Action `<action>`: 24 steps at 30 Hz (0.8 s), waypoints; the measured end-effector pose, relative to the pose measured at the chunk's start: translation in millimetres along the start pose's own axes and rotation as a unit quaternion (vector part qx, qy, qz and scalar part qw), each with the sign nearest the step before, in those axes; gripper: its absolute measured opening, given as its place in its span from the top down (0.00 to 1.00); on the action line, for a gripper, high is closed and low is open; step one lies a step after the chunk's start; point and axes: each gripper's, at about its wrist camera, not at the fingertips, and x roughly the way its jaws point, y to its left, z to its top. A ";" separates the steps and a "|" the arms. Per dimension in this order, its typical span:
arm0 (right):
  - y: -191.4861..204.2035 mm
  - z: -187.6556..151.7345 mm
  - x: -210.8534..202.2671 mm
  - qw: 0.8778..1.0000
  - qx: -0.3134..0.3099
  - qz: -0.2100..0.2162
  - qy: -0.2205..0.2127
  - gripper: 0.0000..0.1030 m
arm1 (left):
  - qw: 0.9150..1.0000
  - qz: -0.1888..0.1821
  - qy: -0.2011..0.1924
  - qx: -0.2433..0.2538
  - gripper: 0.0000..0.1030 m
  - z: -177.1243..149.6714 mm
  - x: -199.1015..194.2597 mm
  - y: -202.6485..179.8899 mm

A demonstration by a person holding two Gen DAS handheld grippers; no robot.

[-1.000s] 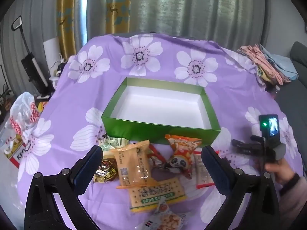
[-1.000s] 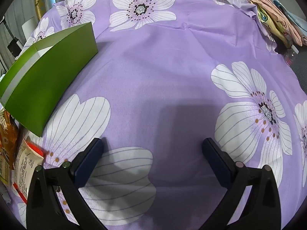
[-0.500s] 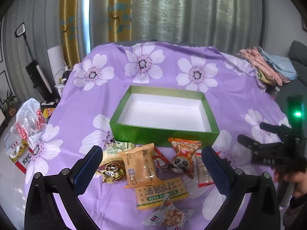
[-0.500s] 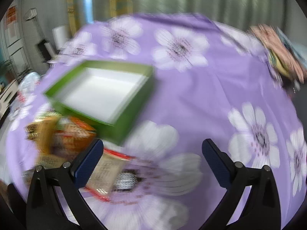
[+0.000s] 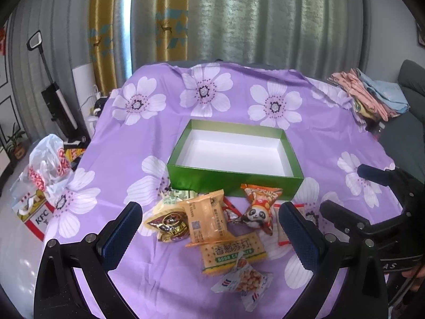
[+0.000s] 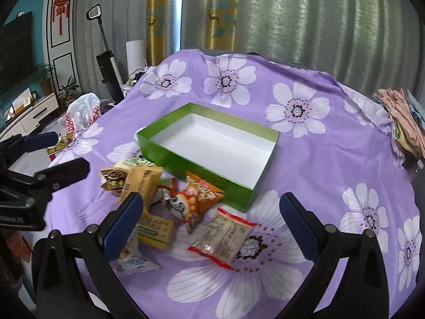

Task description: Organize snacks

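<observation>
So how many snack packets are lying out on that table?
8, all piled before the green box: green-white, dark brown, tall orange, small red, panda, red-edged clear, soda cracker, peanuts nearest. More may hide beneath.

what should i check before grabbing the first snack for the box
1. Green cardboard box open, white inside bare: ok.
2. Left gripper open, holding nothing: ok.
3. Right gripper open, holding nothing: ok.
4. Red-edged clear snack packet lies apart from the pile, nearest the right gripper: ok.
5. Orange panda snack bag overlaps neighbouring packets, so not free to lift alone: not ok.
6. Packets hidden beneath the pile: cannot tell.
</observation>
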 end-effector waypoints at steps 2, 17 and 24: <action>5.2 1.0 -3.6 1.000 -0.003 -0.005 0.000 0.00 | 1.000 -0.001 -0.001 -0.001 0.01 -0.3 -2.2 2.3; 15.9 2.3 -16.2 1.000 -0.012 -0.005 -0.003 0.00 | 1.000 0.001 -0.009 -0.006 0.01 0.3 -10.0 8.8; 16.1 -1.1 -15.4 1.000 -0.008 -0.004 0.000 0.00 | 1.000 -0.003 -0.005 -0.010 0.01 -0.7 -8.3 9.1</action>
